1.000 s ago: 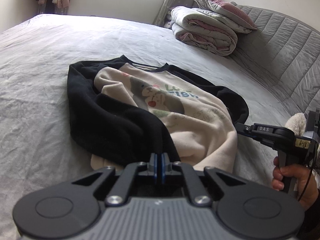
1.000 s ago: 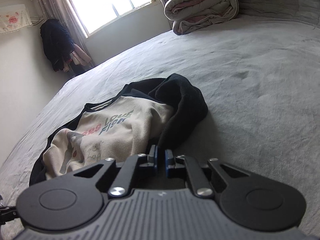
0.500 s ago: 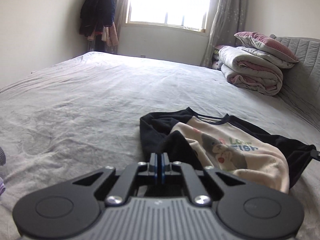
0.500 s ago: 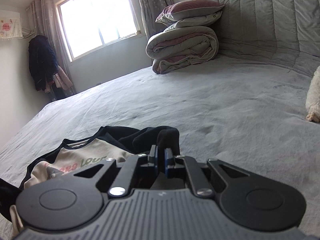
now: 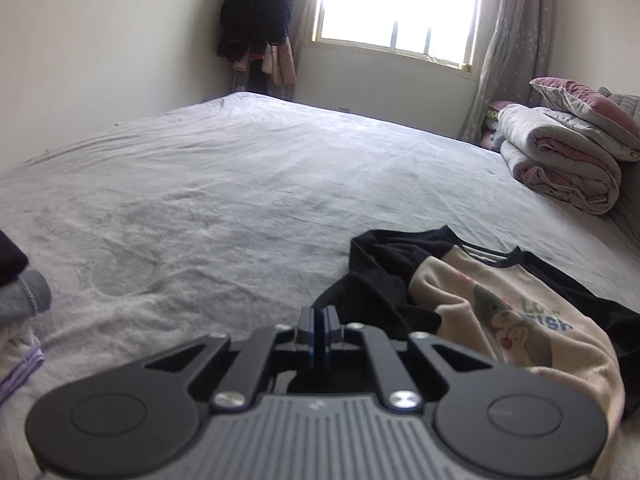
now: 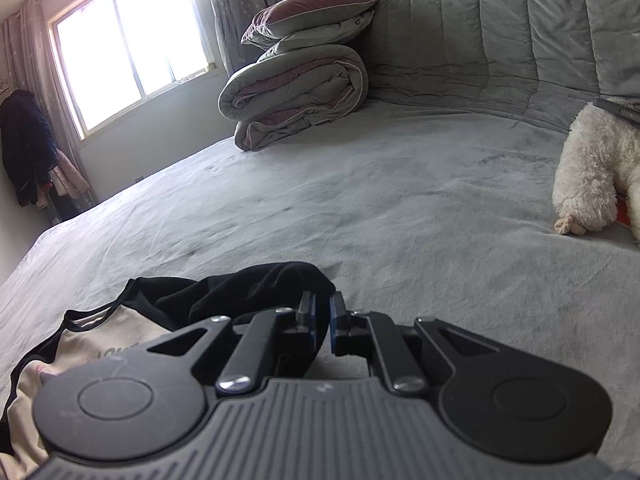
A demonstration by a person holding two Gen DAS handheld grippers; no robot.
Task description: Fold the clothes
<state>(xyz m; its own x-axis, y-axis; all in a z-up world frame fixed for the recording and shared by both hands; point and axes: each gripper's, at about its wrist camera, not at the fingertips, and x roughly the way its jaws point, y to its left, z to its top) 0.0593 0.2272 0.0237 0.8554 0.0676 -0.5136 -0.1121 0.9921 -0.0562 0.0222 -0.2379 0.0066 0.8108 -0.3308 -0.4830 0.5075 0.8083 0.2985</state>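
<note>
Left wrist view: the left gripper (image 5: 319,322) has its jaws pressed together on a strip of black sleeve (image 5: 372,292) trailing from the sweatshirt (image 5: 500,320), which lies crumpled on the bed (image 5: 240,200) at four o'clock.

Right wrist view: the right gripper (image 6: 322,320) looks narrowed on the other black sleeve (image 6: 260,284); the cream body sits at eight o'clock. Judged step: drawing the sleeves out. Next, spread it flat.

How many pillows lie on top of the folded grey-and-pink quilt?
1: a grey-and-maroon pillow lies on the folded quilt, at the head of the grey bed near the window; another may be hidden behind.
</note>
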